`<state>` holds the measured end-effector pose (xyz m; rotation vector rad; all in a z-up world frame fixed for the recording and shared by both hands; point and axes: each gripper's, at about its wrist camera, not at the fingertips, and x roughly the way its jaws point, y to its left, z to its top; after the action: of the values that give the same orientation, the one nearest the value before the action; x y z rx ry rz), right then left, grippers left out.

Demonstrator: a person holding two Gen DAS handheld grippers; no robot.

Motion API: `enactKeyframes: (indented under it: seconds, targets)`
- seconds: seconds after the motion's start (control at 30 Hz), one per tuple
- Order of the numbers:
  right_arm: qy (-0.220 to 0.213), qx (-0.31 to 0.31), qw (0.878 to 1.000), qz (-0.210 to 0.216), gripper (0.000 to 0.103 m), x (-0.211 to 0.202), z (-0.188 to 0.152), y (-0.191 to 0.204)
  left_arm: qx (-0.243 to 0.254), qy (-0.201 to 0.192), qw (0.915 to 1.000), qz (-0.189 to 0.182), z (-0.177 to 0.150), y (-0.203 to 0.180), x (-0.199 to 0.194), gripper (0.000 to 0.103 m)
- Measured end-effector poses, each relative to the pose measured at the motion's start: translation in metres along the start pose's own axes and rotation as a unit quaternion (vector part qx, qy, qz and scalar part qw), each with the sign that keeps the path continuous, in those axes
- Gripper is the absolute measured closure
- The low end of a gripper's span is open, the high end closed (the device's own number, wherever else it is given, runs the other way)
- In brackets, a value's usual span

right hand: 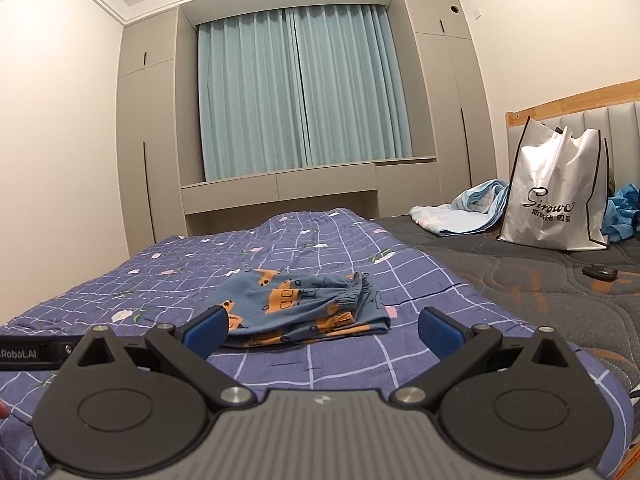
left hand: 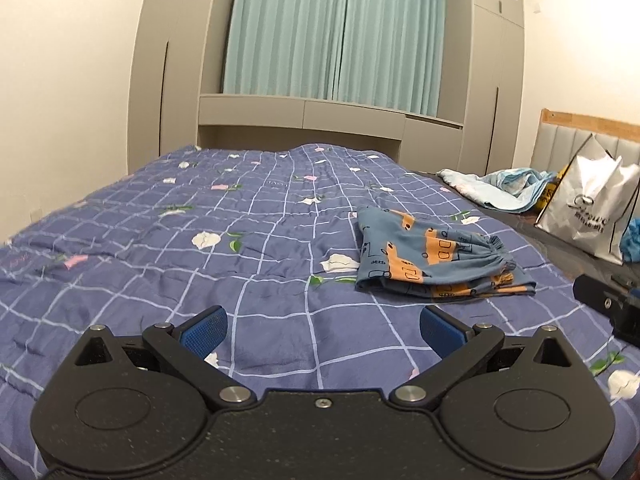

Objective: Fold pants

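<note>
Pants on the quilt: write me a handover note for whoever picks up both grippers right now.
Left gripper: open, empty, above the blue checked floral quilt.
Right gripper: open, empty, pointing at the pants.
Blue pants with orange vehicle print: lying in a compact folded bundle on the quilt, elastic waistband on top, free of both grippers.
Done: pants appear folded and released.
Left: probably nothing beyond tidying uneven bottom edges, if wanted. The white Sirowe shopping bag by the headboard is not involved.
</note>
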<state>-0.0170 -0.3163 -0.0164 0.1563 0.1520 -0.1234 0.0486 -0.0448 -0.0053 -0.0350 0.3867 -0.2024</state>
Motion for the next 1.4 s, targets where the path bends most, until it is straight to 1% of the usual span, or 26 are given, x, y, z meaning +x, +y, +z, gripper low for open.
enactKeyframes:
  seconds: [0.1,0.73,1.4]
  targets:
    - [0.003,0.001,1.0,-0.002,0.0,0.002,-0.002,-0.001,0.007,0.003,1.0,0.0,-0.002,-0.001,0.001,0.001]
    - [0.025,-0.006,1.0,0.004,0.0,0.009,-0.006,-0.001,-0.021,0.017,0.9996,0.007,-0.004,0.01,0.006,0.001]
    - [0.026,-0.006,1.0,0.005,0.0,0.01,-0.006,-0.001,-0.022,0.018,0.9996,0.008,-0.004,0.01,0.005,0.001]
